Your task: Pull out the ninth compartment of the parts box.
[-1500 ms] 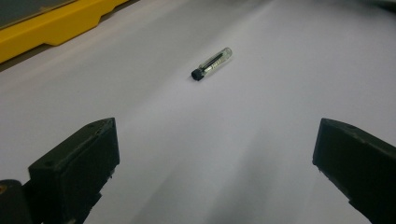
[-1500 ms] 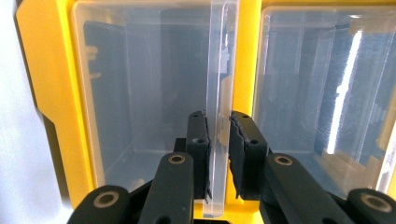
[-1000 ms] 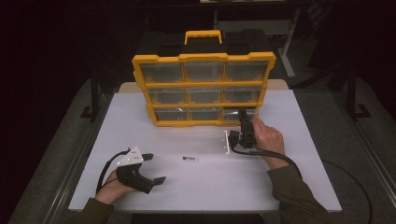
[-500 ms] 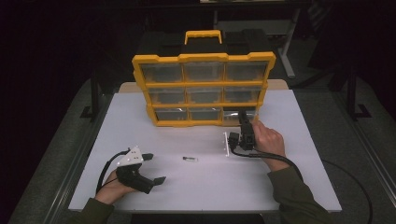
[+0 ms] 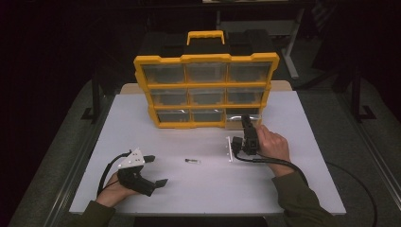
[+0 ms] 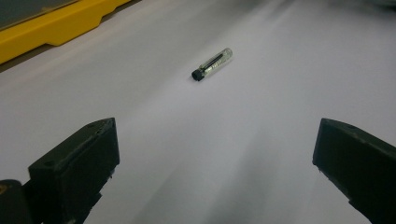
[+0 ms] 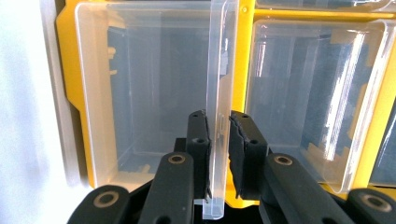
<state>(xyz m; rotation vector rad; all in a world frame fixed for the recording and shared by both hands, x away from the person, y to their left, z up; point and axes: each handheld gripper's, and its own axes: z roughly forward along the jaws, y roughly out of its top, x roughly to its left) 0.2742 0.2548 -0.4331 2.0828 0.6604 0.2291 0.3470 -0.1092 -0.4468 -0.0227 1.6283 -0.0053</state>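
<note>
At the back of the white table (image 5: pixel 142 113) stands the yellow organizer (image 5: pixel 206 90), upright on its edge so its nine clear drawers face the person. At its bottom right corner, the right gripper (image 7: pixel 218 140) pinches the front lip of a clear drawer (image 7: pixel 154 88), likely to slide it out. In front of the organizer lies a small clear vial (image 6: pixel 212 64); nearer still, the left gripper (image 6: pixel 215 154) rests with jaws wide. No lettering is readable.
</note>
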